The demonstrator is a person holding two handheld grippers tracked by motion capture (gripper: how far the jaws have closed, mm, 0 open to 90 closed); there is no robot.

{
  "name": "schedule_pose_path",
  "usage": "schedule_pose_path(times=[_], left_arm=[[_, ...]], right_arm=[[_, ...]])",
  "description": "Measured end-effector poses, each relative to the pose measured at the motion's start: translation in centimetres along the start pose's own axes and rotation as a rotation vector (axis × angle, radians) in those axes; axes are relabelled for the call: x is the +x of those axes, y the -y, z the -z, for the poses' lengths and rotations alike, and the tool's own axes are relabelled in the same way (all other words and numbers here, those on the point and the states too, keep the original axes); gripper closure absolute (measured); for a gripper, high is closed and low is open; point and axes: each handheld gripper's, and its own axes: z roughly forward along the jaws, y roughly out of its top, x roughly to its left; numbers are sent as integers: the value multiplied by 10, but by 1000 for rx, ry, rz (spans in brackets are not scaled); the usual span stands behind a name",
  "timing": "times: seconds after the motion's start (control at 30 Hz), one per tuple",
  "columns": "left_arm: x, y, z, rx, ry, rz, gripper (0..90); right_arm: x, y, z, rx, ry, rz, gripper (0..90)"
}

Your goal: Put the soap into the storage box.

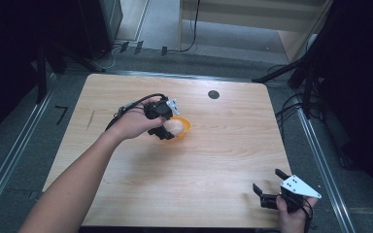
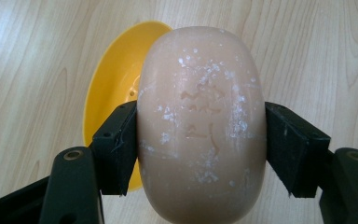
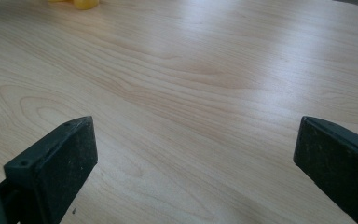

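The left gripper point(image 2: 200, 149) clamps a peach-coloured bar of soap point(image 2: 200, 126) between its black fingers point(image 2: 116, 149): one pad presses the bar's flank at nine o'clock, the other at three o'clock, so the soap stands on end between them, its stamped face towards the camera. Behind the soap, at about ten o'clock, lies a yellow dish point(image 2: 109, 88) on the desk point(image 2: 28, 56). In the high view the soap point(image 1: 174, 127) sits over that dish point(image 1: 185, 127), a little to eleven o'clock of the desk's middle. The right gripper point(image 1: 268, 187) rests near the desk's five o'clock corner, well apart from the soap, its fingers point(image 3: 56, 168) spread wide with nothing between them.
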Motion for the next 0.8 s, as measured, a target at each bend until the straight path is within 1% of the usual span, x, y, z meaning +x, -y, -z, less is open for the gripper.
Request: schedule_pose_path(times=[0.13,0.17,0.2,0.27,0.37,0.47,0.5,0.6,0.63,0.8], left_arm=[[5,-5,-1,9,0,-3,330],[8,-7,-1,3,-2,1,330],[8,-7,-1,3,-2,1,330],[11,-11,-1,9,-5,-9,330],[12,-14,-1,2,-5,-8,330],[16,-18,-2,10,-9,-19,330],[17,-19,-3,11,-8,-10,330],[22,-20,-4,14,-8,-11,330],[24,-21,-5,10,-4,1,330],[30,-21,-9,19,-5,10,330]], right_arm=[[0,0,0,-1,1,0,0],[0,0,0,-2,0,0,0],[0,0,0,-2,0,1,0],[0,0,0,-2,-1,-1,0],[0,0,0,-3,-1,-1,0],[0,0,0,-2,-1,1,0],[0,0,0,-2,-1,1,0],[0,0,0,-3,-2,1,0],[0,0,0,-4,-2,1,0],[0,0,0,-7,-4,-1,0]])
